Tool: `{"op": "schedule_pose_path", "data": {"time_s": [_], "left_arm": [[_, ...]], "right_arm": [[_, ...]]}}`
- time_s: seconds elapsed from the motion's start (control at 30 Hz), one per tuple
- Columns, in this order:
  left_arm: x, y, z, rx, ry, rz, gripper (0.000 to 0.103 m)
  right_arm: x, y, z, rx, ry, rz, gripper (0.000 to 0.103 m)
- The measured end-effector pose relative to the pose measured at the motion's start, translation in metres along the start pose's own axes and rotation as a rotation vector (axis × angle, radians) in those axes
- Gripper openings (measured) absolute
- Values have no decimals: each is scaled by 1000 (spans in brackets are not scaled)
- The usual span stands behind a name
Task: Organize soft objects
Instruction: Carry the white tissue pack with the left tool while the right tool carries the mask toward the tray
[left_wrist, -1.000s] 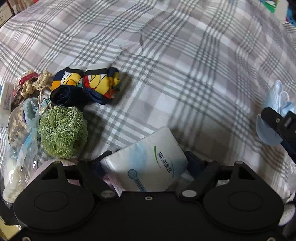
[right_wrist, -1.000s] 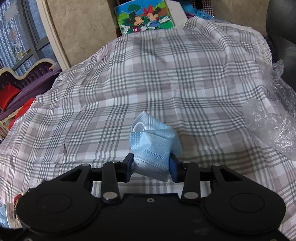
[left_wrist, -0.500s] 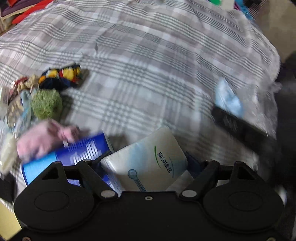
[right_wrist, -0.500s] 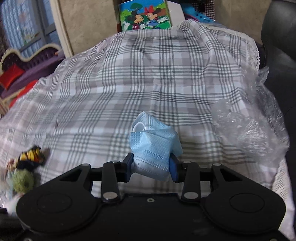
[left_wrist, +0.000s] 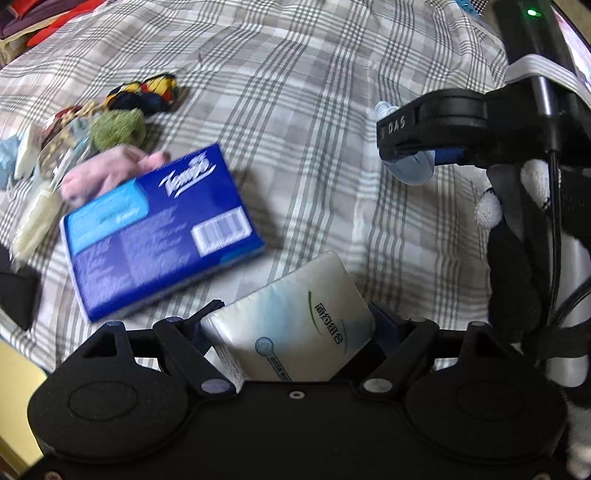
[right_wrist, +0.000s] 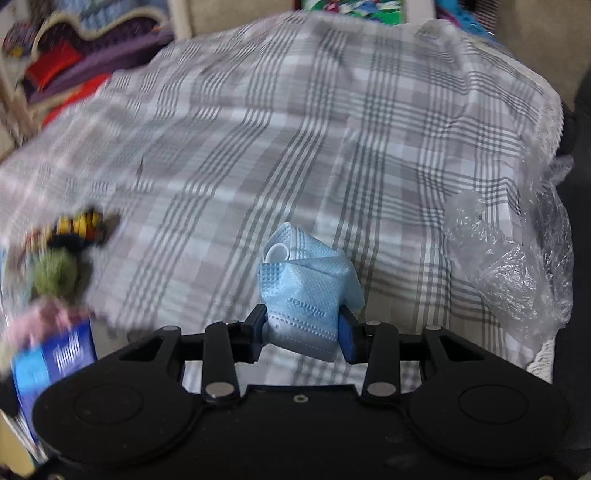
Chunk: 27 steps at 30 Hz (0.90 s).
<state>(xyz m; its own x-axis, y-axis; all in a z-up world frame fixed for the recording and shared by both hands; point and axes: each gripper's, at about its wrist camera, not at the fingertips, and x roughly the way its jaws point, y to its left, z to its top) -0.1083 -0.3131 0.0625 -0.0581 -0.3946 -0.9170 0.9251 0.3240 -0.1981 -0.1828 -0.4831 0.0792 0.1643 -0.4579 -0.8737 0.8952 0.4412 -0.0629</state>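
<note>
My left gripper (left_wrist: 291, 325) is shut on a white soft tissue pack (left_wrist: 295, 321) with green lettering, held above the plaid cloth (left_wrist: 295, 110). My right gripper (right_wrist: 301, 321) is shut on a crumpled blue face mask (right_wrist: 303, 291); it also shows in the left wrist view (left_wrist: 413, 166) at the right. A blue tissue box (left_wrist: 159, 229) lies on the cloth left of centre. Behind it sit a pink soft item (left_wrist: 107, 173), a green knitted ball (left_wrist: 118, 125) and colourful rolled socks (left_wrist: 147, 92).
More small soft items and bags (left_wrist: 33, 155) crowd the cloth's left edge. Crumpled clear plastic (right_wrist: 509, 258) lies at the cloth's right edge. A purple sofa with red cushion (right_wrist: 74, 55) and a cartoon box (right_wrist: 351, 7) stand beyond the cloth.
Both grippers pulled back and turned while keeping their loads. The blue tissue box came fully into the left view. The right gripper now appears close at the right of the left view.
</note>
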Motion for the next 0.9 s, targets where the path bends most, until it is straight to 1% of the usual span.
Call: {"op": "schedule_pose_path", "data": {"time_s": [0.1, 0.23, 0.53, 0.67, 0.9], "left_arm": [[-1, 8, -13, -14, 9, 3, 79], [-5, 20, -29, -37, 8, 24, 79], [-17, 58, -58, -105, -14, 71, 79], [-26, 76, -72, -138, -31, 91, 79], [-36, 114, -90, -195, -51, 142, 79]], "right_arm": [[-1, 15, -16, -106, 49, 0, 39], [-7, 32, -36, -179, 104, 47, 39], [-36, 58, -61, -289, 76, 92, 39], [-50, 77, -70, -361, 35, 96, 39], [-72, 116, -95, -470, 32, 156, 39]]}}
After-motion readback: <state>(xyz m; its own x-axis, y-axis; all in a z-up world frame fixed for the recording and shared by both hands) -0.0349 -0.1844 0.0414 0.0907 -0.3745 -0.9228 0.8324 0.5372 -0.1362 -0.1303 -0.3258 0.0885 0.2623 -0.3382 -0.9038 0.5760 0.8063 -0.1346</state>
